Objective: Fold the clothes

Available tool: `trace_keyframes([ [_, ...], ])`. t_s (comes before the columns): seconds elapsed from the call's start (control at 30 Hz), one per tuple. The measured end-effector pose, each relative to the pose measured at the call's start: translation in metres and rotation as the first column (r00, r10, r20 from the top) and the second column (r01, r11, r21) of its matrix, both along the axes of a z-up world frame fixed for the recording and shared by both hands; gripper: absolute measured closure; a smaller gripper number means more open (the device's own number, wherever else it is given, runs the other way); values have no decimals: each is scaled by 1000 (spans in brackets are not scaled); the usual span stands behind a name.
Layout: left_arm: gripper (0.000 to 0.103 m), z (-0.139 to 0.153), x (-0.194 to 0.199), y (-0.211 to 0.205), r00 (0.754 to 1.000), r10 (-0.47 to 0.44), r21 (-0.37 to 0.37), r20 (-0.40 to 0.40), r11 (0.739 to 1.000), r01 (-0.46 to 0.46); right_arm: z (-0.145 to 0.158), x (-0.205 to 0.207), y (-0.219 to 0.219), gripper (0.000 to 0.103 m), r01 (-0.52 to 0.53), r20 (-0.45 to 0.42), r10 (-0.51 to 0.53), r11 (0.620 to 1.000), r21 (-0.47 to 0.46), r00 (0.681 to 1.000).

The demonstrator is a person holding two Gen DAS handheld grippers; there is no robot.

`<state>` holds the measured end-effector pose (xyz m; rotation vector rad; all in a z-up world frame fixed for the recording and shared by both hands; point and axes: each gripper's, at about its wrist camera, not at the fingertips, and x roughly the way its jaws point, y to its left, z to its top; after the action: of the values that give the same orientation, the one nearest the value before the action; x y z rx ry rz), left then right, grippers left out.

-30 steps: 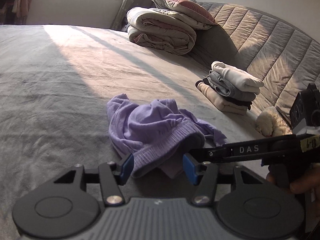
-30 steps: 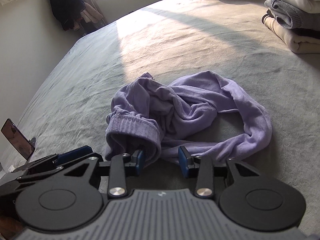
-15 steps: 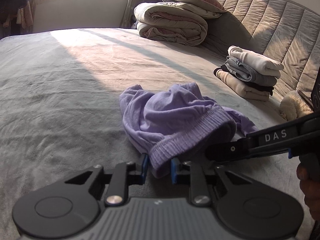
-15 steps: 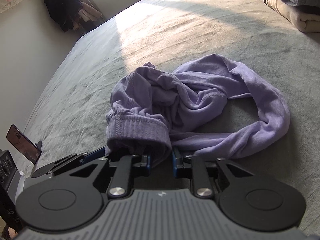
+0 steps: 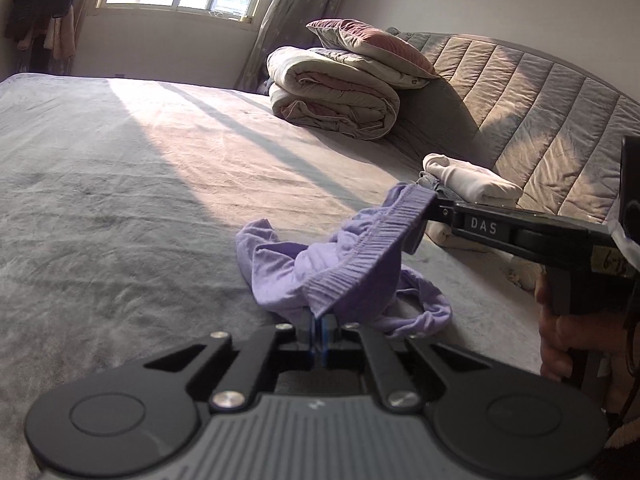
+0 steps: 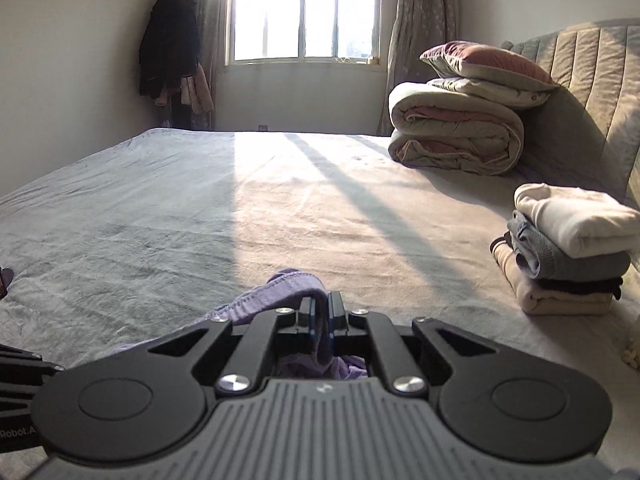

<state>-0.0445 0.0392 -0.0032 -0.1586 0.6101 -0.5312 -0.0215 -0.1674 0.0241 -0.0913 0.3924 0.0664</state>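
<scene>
A crumpled lilac garment (image 5: 280, 264) lies on the grey bed (image 5: 120, 200), and its ribbed waistband (image 5: 360, 248) is lifted and stretched between my two grippers. My left gripper (image 5: 320, 328) is shut on the near end of the band. In the left wrist view my right gripper (image 5: 430, 208) holds the far end, higher up. The right wrist view shows the right gripper (image 6: 320, 316) with its jaws closing and pressed on a fold of the lilac garment (image 6: 288, 284). The rest of the cloth is hidden below it.
A stack of folded clothes (image 6: 568, 248) sits at the right by the padded headboard (image 5: 540, 112). A rolled duvet with pillows (image 6: 456, 136) lies at the far right. A dark coat (image 6: 168, 48) hangs by the window. A hand (image 5: 560, 328) grips the right tool.
Both grippers went from open around the waistband to shut on it, then lifted it off the bed. The right gripper rose and tipped up, so its view now looks across the room.
</scene>
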Motion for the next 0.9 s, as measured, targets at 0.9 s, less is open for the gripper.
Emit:
trace_keyframes([
  [0.9, 101, -21, 17, 152, 984, 131, -329, -120, 930, -164, 14, 63, 170, 98, -325, -14, 347, 860, -394, 938],
])
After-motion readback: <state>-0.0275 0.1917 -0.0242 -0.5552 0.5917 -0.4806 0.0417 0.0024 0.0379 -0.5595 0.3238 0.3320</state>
